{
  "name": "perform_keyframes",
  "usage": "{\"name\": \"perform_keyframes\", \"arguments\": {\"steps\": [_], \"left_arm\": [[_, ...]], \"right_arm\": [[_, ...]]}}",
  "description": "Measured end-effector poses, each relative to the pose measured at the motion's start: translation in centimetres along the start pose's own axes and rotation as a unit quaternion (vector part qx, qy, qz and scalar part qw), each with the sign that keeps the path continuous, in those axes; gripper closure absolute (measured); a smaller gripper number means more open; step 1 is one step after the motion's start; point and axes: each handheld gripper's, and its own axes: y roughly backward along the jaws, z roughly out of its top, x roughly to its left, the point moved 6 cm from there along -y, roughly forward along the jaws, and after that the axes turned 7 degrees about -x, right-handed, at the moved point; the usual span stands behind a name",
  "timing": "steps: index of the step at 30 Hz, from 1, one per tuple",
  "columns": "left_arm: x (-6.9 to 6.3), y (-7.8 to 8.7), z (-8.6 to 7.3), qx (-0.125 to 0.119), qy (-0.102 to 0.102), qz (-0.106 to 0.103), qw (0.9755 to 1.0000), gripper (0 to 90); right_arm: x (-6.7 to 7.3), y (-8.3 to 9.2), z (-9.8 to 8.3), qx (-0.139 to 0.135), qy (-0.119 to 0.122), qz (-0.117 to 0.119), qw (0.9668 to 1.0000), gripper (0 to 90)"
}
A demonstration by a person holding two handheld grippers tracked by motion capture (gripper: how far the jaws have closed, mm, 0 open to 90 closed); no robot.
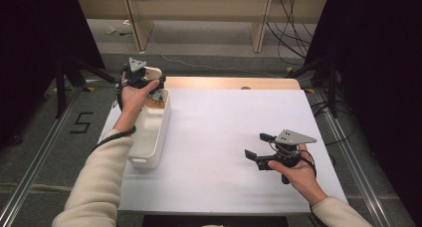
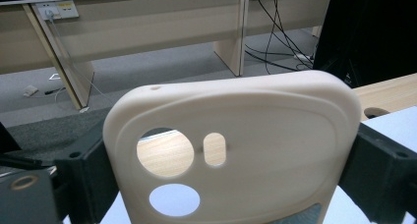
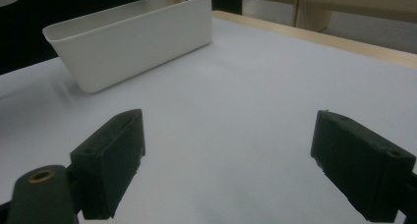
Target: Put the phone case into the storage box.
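High view: at the upper left of the frame your left gripper (image 1: 149,85) holds a cream phone case (image 1: 152,73) above the far end of the white bin (image 1: 161,137), which runs along the left edge of the white table (image 1: 224,137). Held there, the case looks either just lifted out of the bin or about to go into it; the frame does not settle which. At the lower right your right gripper (image 1: 258,146) hovers low over bare table, jaws spread wide with nothing between them, well apart from the bin and seemingly kept clear of the left hand's work.

Left gripper view: the phone case (image 2: 255,150) stands upright across the middle of the frame, its camera cut-outs at the lower left, and the black jaws press its two long edges, one at each side. That grip across the width keeps the flat back facing you and the soft shell from twisting.

Right gripper view: your two jaws rise from the bottom corners, parted, over plain white surface. The bin (image 3: 137,42) sits at the upper left of the frame, its long wall turned toward you.
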Motion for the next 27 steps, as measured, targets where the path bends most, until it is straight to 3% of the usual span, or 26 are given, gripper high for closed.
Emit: {"name": "perform_keyframes", "arguments": {"steps": [27], "left_arm": [[0.1, -0.44, -0.62, 0.015, 0.003, -0.001, 0.9999, 8.8]], "right_arm": [[-0.01, 0.0, 0.07, -0.002, 0.001, 0.0, 1.0, 14.2]]}}
